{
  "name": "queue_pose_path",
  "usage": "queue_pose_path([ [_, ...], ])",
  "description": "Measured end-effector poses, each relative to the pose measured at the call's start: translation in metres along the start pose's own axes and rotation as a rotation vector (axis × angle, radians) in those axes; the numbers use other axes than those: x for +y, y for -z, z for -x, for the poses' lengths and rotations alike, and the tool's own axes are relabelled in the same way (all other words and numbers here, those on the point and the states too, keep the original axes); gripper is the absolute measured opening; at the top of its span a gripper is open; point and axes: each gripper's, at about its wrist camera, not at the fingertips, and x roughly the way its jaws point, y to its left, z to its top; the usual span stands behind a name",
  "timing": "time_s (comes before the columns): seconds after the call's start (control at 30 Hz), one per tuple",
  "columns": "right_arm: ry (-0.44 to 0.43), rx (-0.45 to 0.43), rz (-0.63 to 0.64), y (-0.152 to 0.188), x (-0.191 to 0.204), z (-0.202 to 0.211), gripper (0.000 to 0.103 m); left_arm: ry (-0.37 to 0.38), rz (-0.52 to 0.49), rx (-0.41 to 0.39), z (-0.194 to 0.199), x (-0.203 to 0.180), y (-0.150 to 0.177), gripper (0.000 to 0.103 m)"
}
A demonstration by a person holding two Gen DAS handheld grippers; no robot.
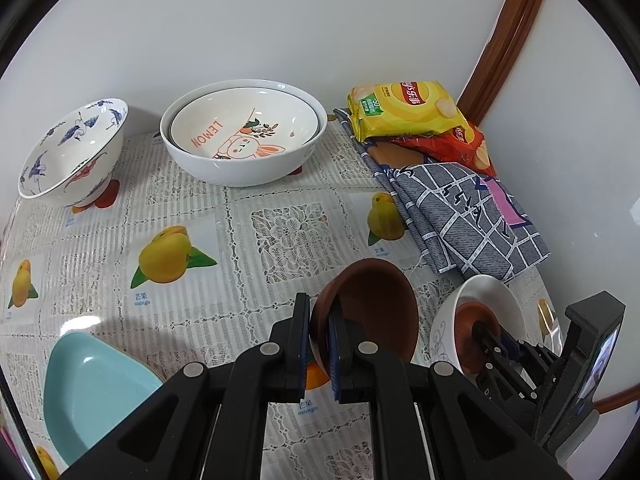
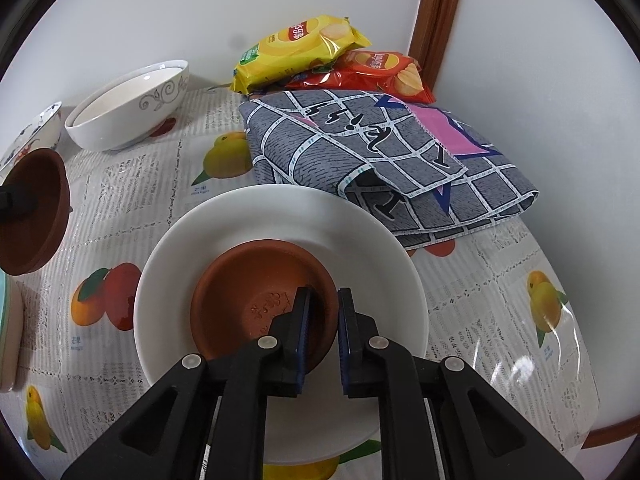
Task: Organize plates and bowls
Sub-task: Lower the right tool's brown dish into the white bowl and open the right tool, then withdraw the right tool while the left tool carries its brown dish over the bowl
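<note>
Gripping: my left gripper [image 1: 319, 346] has its jaws narrow, clamped on the rim of a brown bowl [image 1: 374, 306], which is tilted on edge above the fruit-print tablecloth [image 1: 200, 216].
Right gripper [image 2: 323, 338]: I see its jaws narrow, one finger inside and one outside the rim of a second brown bowl [image 2: 248, 296]; I cannot tell whether the pads press the rim.
Second brown bowl: it sits inside the white bowl [image 2: 360, 248].
Landmark: I give all places relative to the white bowl.
Held brown bowl: left of the white bowl, near it, not touching.
Checked cloth [image 2: 384, 152]: folded, just behind the white bowl.
Chip bags: yellow bag [image 2: 298, 50] lying partly on the red bag [image 2: 376, 72], behind the white bowl, beyond the cloth.
Lemon bowl [image 1: 244, 126]: nested in a large white bowl [image 1: 240, 160], well behind-left of the white bowl.
Blue-patterned bowl [image 1: 68, 148]: tilted, far left.
Teal dish [image 1: 92, 388]: left, near side.
</note>
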Motion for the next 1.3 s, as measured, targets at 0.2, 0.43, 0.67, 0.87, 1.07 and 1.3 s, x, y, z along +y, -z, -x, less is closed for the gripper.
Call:
queue_pose_path([
  [0.2,-0.005,0.001,0.006,-0.001,0.001,0.000,0.016,0.009,-0.003,-0.004,0.003,-0.001,0.000,0.009],
  [0.43,0.017,-0.058,-0.005,-0.003,-0.005,0.015,0.037,0.011,0.007,-0.009,0.005,0.001,-0.001,0.009],
  [0.67,-0.036,-0.109,-0.083,-0.006,-0.026,0.037,0.044,0.008,0.011,-0.023,0.010,0.003,-0.002,0.009],
  [0.87,-0.062,-0.125,-0.124,-0.007,-0.046,0.054,0.054,0.001,0.009,-0.030,0.011,0.001,-0.002,0.009],
  [1.07,-0.007,-0.143,-0.153,-0.006,-0.068,0.065,0.056,0.004,0.007,-0.020,0.009,-0.006,0.000,0.009],
  [1.3,0.010,-0.129,-0.216,-0.002,-0.095,0.068,0.057,0.009,-0.032,-0.036,0.016,-0.035,0.004,0.009],
])
